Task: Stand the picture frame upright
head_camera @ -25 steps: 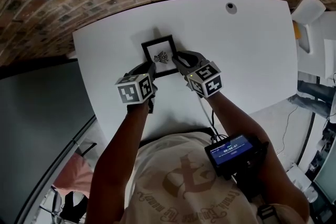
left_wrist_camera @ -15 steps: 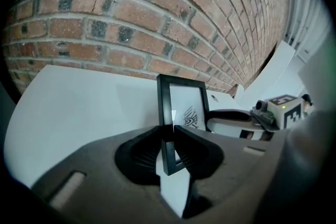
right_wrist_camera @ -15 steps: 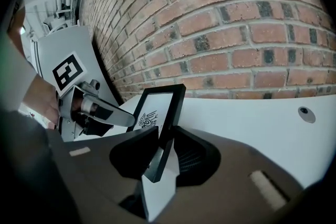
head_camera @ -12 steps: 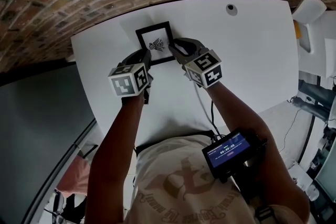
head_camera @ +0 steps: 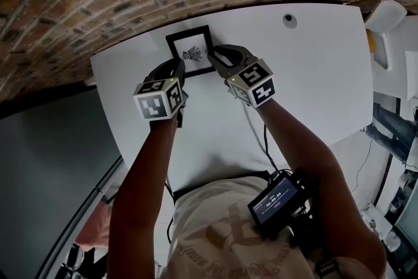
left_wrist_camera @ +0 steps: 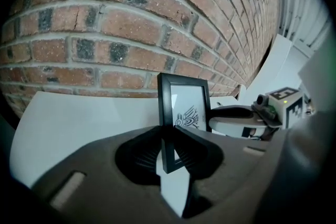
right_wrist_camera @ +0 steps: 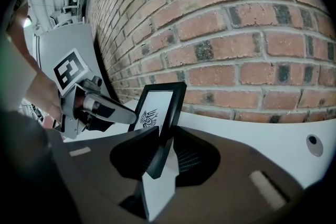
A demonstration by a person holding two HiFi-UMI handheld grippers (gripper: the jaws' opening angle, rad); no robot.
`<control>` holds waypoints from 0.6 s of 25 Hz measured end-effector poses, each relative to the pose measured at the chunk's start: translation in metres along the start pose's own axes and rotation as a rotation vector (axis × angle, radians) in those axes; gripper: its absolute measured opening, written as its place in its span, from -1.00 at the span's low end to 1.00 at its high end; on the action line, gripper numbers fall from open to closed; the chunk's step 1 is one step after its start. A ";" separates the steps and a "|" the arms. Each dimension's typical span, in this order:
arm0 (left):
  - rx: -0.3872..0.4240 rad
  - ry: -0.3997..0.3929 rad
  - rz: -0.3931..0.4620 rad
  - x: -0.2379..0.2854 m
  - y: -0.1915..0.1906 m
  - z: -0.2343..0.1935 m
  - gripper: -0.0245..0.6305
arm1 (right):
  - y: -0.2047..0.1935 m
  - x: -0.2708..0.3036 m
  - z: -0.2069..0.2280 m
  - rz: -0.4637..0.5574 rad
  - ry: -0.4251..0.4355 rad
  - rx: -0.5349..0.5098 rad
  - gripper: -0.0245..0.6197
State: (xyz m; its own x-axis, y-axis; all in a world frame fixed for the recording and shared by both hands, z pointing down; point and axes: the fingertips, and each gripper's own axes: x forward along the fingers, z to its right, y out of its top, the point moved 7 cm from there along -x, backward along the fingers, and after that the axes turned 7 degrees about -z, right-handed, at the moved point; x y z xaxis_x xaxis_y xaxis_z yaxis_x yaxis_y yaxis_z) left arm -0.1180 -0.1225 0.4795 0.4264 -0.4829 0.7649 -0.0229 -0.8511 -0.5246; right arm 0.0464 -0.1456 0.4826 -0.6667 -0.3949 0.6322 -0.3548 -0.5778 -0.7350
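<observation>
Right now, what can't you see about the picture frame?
- Picture frame back and any stand: faces away in every view.
- Whether it touches the table: the jaws cover most of its bottom edge in both gripper views.
- What its drawing shows: head view, too small.

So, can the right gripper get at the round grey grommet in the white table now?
Probably not yet: the right gripper is clamped on the edge of the black picture frame. The white table between it and the round grey grommet looks bare, though.
</observation>
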 end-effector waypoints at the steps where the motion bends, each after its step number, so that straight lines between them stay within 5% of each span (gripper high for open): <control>1: 0.002 0.004 0.002 0.001 0.004 -0.002 -0.69 | 0.003 0.003 0.002 0.001 -0.002 -0.004 -0.63; 15: 0.051 0.016 0.083 0.023 0.050 -0.023 -0.69 | 0.043 0.029 0.032 0.028 -0.037 -0.071 -0.65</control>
State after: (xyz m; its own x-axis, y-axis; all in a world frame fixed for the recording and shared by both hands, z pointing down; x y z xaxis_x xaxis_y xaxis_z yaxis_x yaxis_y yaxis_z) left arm -0.1295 -0.1809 0.4797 0.4101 -0.5550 0.7237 -0.0115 -0.7966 -0.6044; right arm 0.0325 -0.2045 0.4769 -0.6527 -0.4367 0.6190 -0.3833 -0.5144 -0.7671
